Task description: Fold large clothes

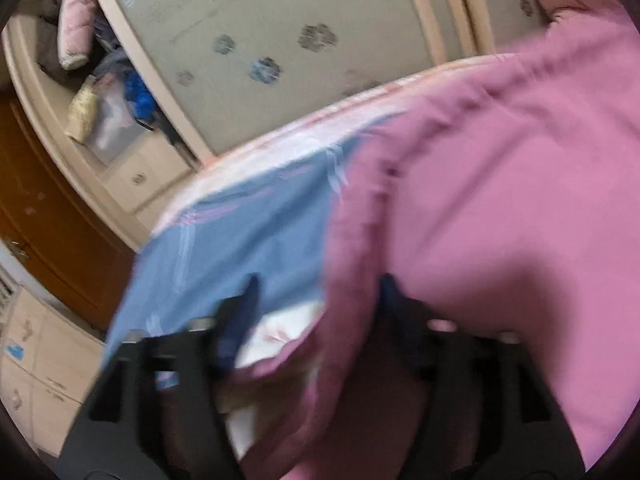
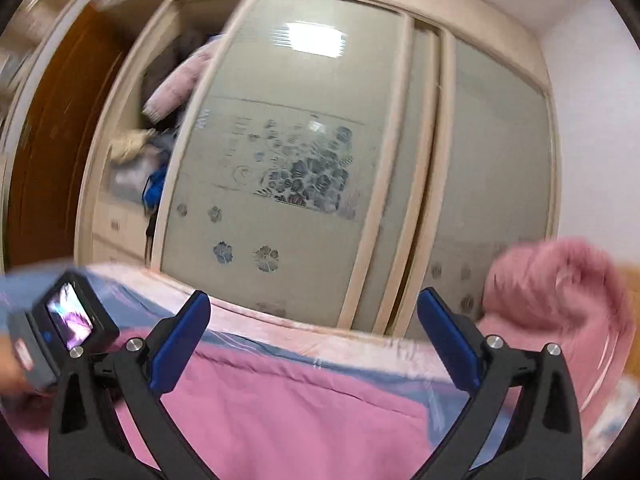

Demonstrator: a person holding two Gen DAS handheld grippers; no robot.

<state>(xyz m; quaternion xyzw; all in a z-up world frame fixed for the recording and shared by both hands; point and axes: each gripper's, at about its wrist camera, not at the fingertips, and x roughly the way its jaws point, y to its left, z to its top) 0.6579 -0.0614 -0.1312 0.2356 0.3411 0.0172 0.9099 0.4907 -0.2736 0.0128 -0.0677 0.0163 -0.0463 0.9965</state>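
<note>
A large pink garment lies spread on a bed with a blue sheet. My left gripper hangs low over the garment's left edge. Its jaws stand wide apart, and a fold of the pink hem runs loosely between them without being pinched. In the right wrist view the same pink garment lies flat below my right gripper, which points level toward the wardrobe and is open, with nothing between its blue pads. The left gripper's camera body shows at the left edge. Both views are blurred.
A wardrobe with frosted flower-patterned sliding doors stands just behind the bed. Its left bay is open and stuffed with clothes and bags. A fluffy pink bundle lies at the bed's right end. A brown door is to the left.
</note>
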